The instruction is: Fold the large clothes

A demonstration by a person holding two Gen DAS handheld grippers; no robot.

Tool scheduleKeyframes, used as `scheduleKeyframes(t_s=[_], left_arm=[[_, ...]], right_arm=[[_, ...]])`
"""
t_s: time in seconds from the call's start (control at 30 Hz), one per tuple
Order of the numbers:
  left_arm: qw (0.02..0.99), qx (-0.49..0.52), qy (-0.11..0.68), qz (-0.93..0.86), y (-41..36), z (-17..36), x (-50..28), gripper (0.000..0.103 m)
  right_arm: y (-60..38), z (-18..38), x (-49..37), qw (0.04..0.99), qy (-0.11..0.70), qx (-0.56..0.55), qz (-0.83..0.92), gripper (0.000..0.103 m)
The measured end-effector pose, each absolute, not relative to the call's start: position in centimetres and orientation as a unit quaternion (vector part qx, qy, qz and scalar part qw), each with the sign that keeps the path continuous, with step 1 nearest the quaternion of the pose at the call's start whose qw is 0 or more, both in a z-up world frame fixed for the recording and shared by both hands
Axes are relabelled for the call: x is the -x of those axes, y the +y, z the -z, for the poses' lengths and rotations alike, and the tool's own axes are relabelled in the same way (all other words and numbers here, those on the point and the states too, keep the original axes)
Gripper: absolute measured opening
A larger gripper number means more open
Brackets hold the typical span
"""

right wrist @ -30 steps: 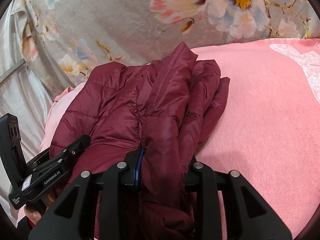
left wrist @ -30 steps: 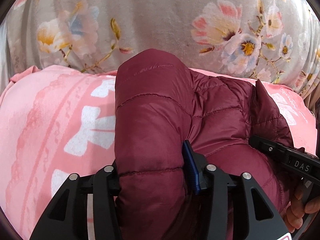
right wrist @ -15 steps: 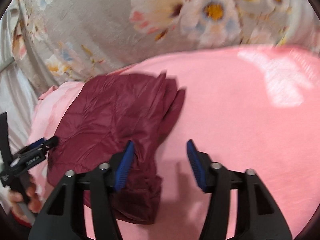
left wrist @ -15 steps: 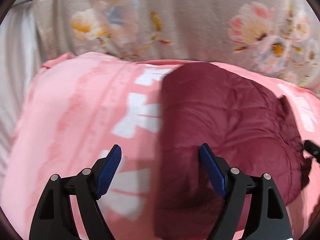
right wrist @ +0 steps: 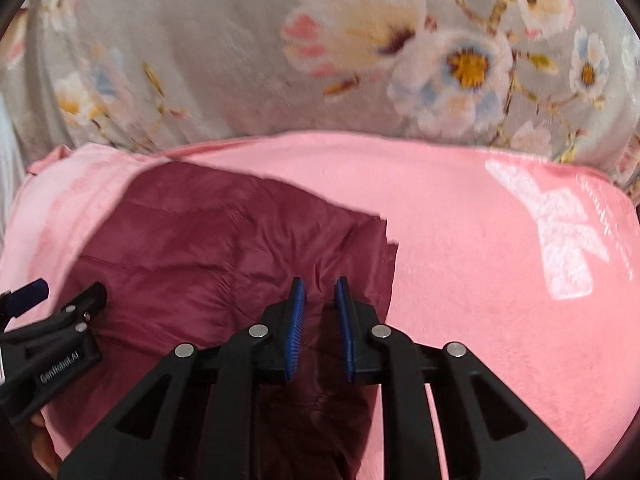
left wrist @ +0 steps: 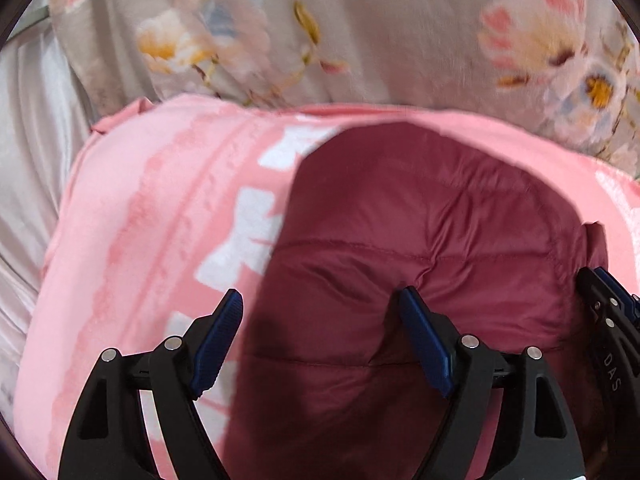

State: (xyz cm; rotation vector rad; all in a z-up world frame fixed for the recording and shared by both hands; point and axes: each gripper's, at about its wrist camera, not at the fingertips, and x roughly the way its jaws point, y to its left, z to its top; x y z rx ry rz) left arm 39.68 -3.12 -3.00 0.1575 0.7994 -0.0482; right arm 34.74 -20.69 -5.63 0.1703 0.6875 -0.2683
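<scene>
Maroon quilted fabric is lying in a folded bundle: the jacket [left wrist: 420,240] is resting on the pink blanket [left wrist: 160,220] of a bed, toward its left side as the right wrist view shows it, with open pink cloth to the right of it. The flowered grey cover [right wrist: 240,60] is standing up at the far side.

The left gripper [left wrist: 320,340] is hovering above the near left edge of the jacket with its fingers [left wrist: 218,340] wide apart and nothing between the pads; I judge this is because the fold is laid down and the cloth needs no holding. The right gripper [right wrist: 320,328] is hanging over the near right part of the jacket. Its fingers [right wrist: 294,328] are closing and are nearly together, and the pads are not pressing on any cloth that I can see, only the jacket lying below them.

Each gripper is also showing at the edge of the other view, so the two are working side by side over the same bundle. The jacket is looking compact, with one puffy layer on top. Probably the fold is nearly finished, and what remains is pressing it flat or one more fold.
</scene>
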Motion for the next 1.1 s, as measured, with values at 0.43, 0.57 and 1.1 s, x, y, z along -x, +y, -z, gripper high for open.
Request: scheduleKeyframes(t_s=[0.43, 0.57, 1.1], left_arm=[[0.935, -0.081, 0.345, 0.02, -3.7, 5.1, -39.7, 0.085], [0.938, -0.093, 0.333, 0.014, -4.0, 5.4, -39.5, 0.085], [0.939, -0.098, 0.329, 0.01, -4.3, 5.7, -39.6, 0.086]], right_arm=[[-20.5, 8.1, -34.9, 0.932, 0.328, -0.079, 0.13, 0.015], [-20.5, 8.1, -35.0, 0.932, 0.329, -0.075, 0.132, 0.015], [-20.4, 8.1, -35.2, 0.931, 0.333, -0.079, 0.129, 0.015]])
